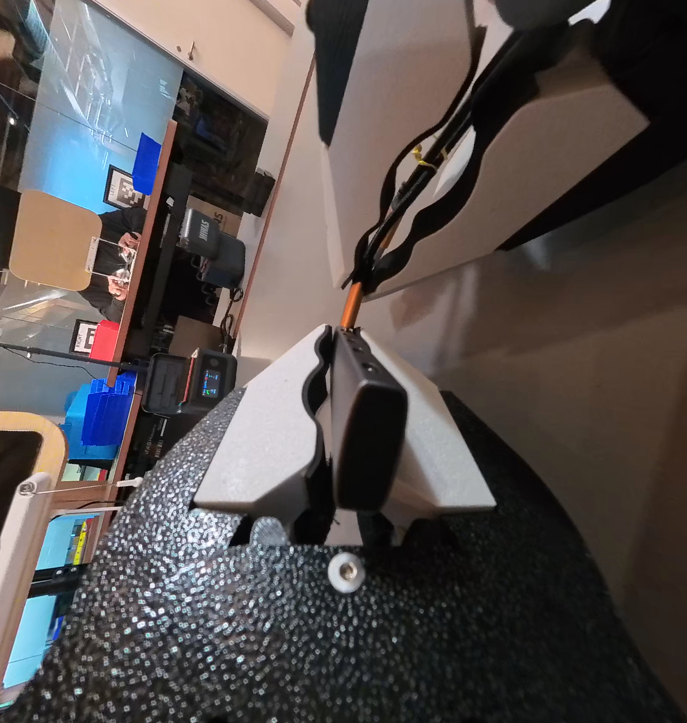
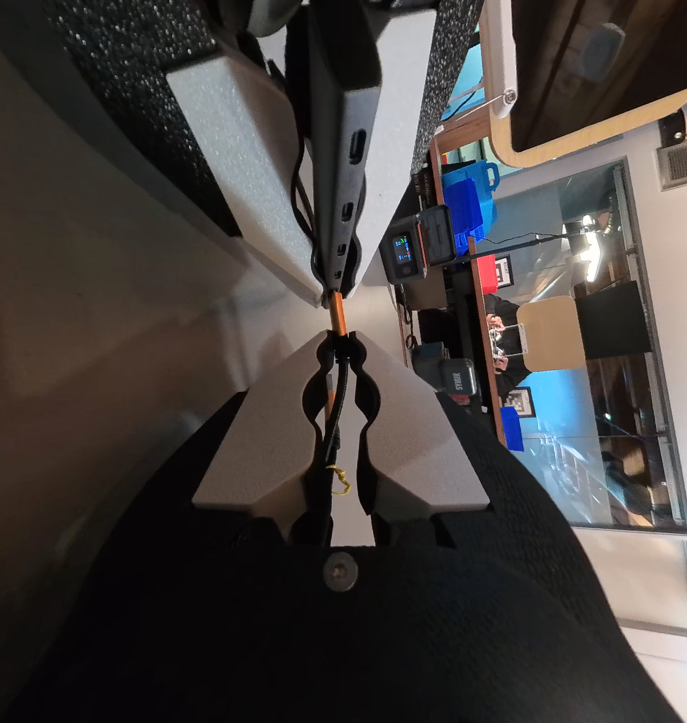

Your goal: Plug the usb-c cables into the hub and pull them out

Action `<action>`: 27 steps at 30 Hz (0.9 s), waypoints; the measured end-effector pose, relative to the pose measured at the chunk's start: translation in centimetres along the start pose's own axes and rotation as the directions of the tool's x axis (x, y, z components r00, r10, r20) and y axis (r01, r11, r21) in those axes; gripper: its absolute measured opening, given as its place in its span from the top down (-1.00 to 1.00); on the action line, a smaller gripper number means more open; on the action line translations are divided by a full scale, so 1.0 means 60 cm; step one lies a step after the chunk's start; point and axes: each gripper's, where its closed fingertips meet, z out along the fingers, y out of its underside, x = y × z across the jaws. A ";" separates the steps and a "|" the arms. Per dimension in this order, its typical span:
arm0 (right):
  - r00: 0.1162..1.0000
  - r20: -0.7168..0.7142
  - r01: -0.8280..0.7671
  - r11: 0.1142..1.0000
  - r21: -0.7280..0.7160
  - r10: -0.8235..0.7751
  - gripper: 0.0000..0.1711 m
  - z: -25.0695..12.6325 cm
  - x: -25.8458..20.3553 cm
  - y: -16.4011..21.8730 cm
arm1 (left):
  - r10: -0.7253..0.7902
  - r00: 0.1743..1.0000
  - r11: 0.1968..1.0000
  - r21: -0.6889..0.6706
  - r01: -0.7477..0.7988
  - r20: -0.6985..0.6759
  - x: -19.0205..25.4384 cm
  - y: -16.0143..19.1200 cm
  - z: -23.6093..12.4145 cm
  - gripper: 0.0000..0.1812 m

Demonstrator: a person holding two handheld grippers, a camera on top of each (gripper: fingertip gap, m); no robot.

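Left wrist view: the left gripper point(image 1: 343, 332) is clamped on a dark grey hub point(image 1: 363, 422), held edge-on between its white fingers point(image 1: 271, 430). At twelve o'clock from the hub, an orange plug point(image 1: 351, 309) sits in its end port. Toward one o'clock, the right gripper point(image 1: 367, 270) pinches the black braided cable point(image 1: 424, 172) just behind that plug. Right wrist view: the right gripper point(image 2: 339, 336) points to twelve o'clock, squeezing the cable point(image 2: 336, 414); the hub point(image 2: 343, 187) lies beyond.
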 end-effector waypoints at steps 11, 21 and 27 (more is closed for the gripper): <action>1.000 0.010 -0.018 1.000 0.001 0.018 0.92 -0.024 0.017 -0.002 | 0.008 1.000 0.998 0.056 -0.008 0.002 -0.003 -0.014 -0.013 0.91; 0.999 -0.004 -0.037 0.999 0.037 0.037 0.92 -0.040 0.027 -0.010 | -0.009 1.000 0.994 0.108 0.008 0.007 -0.009 -0.025 -0.026 0.89; 0.998 -0.022 -0.053 0.997 0.056 0.054 0.92 -0.045 0.035 -0.019 | -0.036 0.999 0.993 0.111 0.034 0.017 -0.016 -0.028 -0.035 0.89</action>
